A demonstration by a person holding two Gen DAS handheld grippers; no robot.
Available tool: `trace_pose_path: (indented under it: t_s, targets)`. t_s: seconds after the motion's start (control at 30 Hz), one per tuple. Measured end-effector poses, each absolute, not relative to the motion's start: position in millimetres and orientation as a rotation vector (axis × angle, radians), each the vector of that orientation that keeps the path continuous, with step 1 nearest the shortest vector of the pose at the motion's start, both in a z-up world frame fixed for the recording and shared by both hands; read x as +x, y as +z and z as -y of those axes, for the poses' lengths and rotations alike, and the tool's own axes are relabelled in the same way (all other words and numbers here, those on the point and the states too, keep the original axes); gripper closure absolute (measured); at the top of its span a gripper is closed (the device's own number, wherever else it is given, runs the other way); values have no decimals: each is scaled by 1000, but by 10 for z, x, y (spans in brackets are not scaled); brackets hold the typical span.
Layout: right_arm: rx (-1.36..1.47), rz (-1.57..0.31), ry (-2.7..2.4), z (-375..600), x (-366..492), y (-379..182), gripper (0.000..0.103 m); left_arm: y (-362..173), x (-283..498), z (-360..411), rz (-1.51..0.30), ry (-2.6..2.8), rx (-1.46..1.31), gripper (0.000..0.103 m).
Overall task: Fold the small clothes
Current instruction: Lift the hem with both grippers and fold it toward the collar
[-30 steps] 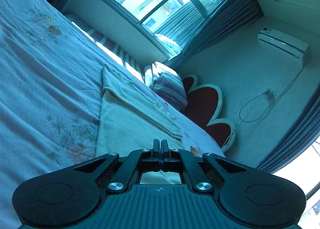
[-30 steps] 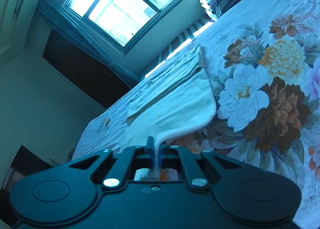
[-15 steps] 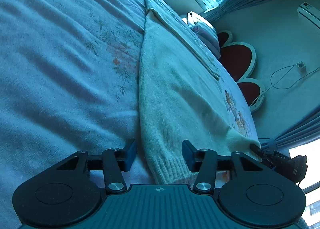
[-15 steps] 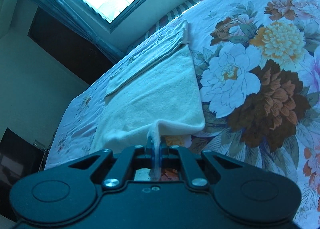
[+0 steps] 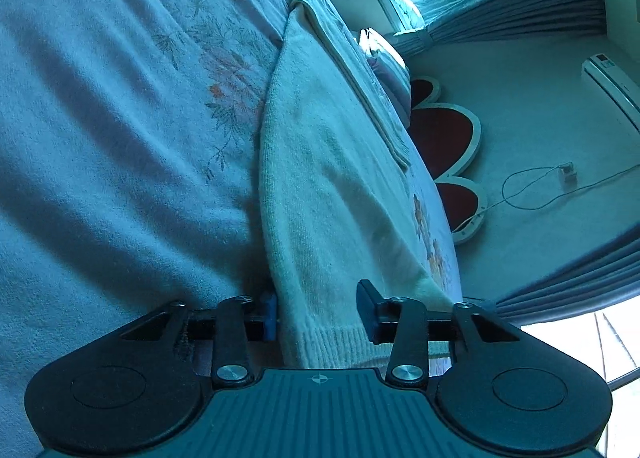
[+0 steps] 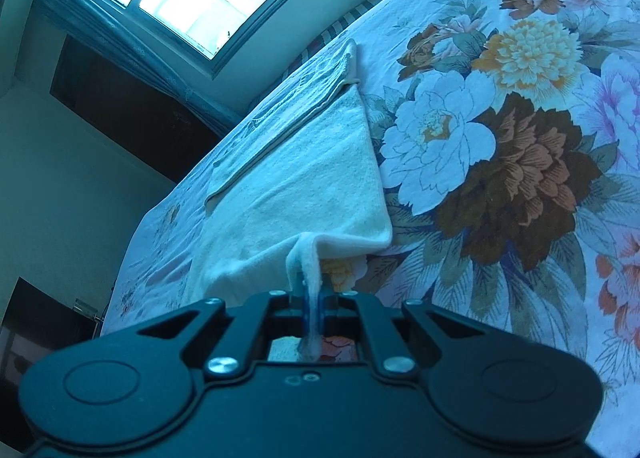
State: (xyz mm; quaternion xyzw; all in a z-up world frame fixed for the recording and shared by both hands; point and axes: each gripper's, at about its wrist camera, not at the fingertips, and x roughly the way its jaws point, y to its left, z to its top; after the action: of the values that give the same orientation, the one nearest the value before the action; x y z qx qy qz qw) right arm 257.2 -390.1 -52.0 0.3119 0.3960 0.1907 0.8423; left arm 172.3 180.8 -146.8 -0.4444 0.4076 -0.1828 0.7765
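Bed point(image 6: 520, 177) carries the cream garment point(image 6: 304, 185), laid flat. Right gripper point(image 6: 314, 298) pinches one hem corner; left gripper point(image 5: 318, 310) stands released, straddling the ribbed hem. Risk: a one-sided pull skews the fold.

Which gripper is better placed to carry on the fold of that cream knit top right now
Right. The right gripper is shut on the hem of the cream knit top and can likely pull at once. The left gripper is open, with the ribbed hem between its fingers, ungripped.
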Motion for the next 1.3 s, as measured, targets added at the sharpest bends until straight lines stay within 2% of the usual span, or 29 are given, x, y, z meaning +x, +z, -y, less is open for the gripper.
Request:
trace_pose_path:
  t_s: [0.03, 0.1, 0.5, 0.67, 0.9, 0.97, 1.1, 1.3]
  targets:
    - [659, -839, 401, 3899, 2570, -527, 97, -1529, 1712, -1771, -902, -378, -965, 97]
    - [658, -838, 397, 3901, 2567, -532, 97, -1588, 1658, -1760, -864, -374, -986, 100]
    - [615, -755, 448, 3830, 2418, -253, 98, -836, 1610, -2126, -605, -398, -1013, 100]
    - [625, -774, 454, 3776, 2435, -249, 98, -913, 1642, -2161, -651, -371, -984, 100]
    - [652, -917, 369, 3855, 2343, -786, 98, -1468, 1513, -2164, -819, -280, -924, 100]
    - [650, -956, 350, 3867, 2355, -914, 98, -1479, 1505, -2169, -809, -277, -940, 100]
    - [655, -922, 379, 3872, 2344, -824, 98, -1135, 1542, -2159, -728, -318, -918, 100]
    - [619, -762, 465, 3809, 2542, -252, 98, -524, 1964, -2159, -609, -385, -867, 100]
